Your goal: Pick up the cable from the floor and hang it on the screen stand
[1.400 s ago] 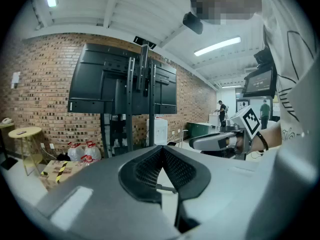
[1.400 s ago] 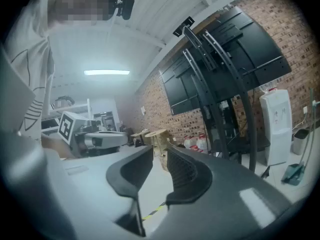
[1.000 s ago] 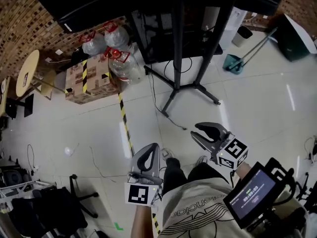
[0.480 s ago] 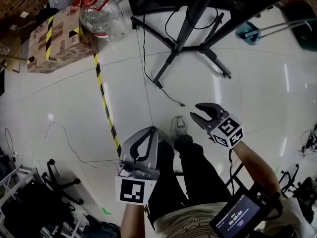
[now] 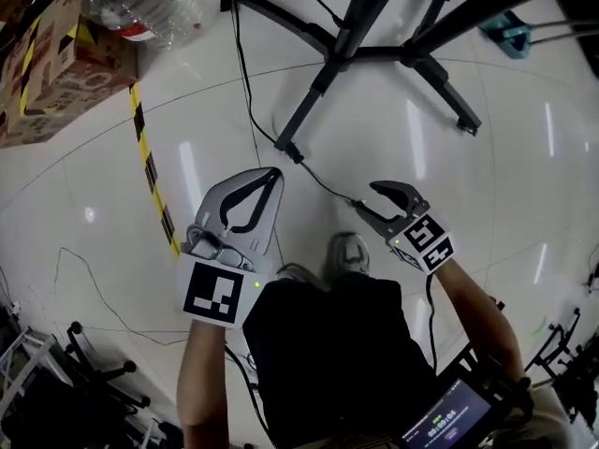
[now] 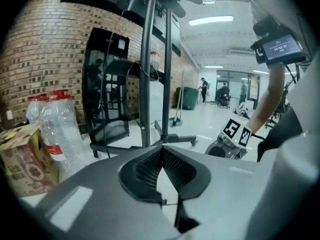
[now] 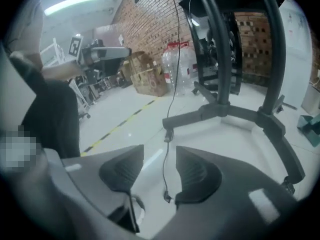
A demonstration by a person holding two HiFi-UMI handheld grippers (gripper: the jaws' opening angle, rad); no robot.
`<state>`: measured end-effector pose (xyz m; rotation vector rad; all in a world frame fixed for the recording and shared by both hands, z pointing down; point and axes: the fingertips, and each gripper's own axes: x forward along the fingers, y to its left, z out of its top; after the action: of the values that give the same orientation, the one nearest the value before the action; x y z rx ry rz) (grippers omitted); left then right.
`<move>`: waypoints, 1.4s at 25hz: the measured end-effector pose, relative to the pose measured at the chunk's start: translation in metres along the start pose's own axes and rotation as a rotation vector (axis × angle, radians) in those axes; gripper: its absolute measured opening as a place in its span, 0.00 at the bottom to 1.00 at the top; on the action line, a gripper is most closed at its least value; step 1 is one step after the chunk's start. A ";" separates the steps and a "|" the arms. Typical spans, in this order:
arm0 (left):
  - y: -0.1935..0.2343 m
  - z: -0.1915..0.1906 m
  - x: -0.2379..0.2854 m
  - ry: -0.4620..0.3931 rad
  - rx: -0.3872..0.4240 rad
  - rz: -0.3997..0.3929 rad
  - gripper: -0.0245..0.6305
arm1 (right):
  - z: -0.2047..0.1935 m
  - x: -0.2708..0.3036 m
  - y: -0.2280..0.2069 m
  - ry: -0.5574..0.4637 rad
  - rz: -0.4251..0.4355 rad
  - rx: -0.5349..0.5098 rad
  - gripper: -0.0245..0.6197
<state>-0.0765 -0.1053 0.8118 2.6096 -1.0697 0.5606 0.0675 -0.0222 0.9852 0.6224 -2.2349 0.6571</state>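
Observation:
A thin black cable (image 5: 314,178) runs down from the screen stand (image 5: 348,40), passes the tip of one stand foot and lies across the white floor. Its free end (image 5: 351,201) rests just in front of my right gripper (image 5: 367,199). In the right gripper view, the cable (image 7: 163,174) lies on the floor between the two pads of that gripper (image 7: 160,148); the jaws are opening and the pads do not touch it. The stand's base (image 7: 222,109) rises just beyond. My left gripper (image 5: 276,172) hovers left of the cable, its tips together (image 6: 161,148) and nothing in them.
A cardboard box with yellow-black tape (image 5: 47,64) and large water bottles (image 5: 140,3) sit at the far left. Yellow-black floor tape (image 5: 154,181) runs past my left gripper. The person's shoe (image 5: 348,251) is between the grippers. A chair base (image 5: 94,372) stands near left.
Both grippers have moved forward toward the stand's foot as the view dropped closer to the floor. My right gripper has reached the cable's free end and its jaws have widened.

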 end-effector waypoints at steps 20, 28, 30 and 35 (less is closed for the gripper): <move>-0.074 -0.262 0.124 0.260 -0.232 -0.241 0.07 | -0.184 0.137 -0.005 0.551 0.036 -0.166 0.12; -0.042 -0.223 0.091 0.220 -0.267 -0.158 0.07 | -0.069 0.083 0.008 0.205 0.275 0.335 0.11; -0.033 -0.206 0.074 0.217 -0.279 -0.129 0.07 | -0.041 0.067 0.031 0.188 0.391 0.404 0.12; -0.023 -0.172 0.014 0.215 -0.373 -0.024 0.07 | 0.002 0.048 0.084 0.229 0.557 0.623 0.12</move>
<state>-0.0940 -0.0323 0.9689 2.1841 -0.9666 0.5596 -0.0144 0.0286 0.9970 0.1736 -1.9704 1.6513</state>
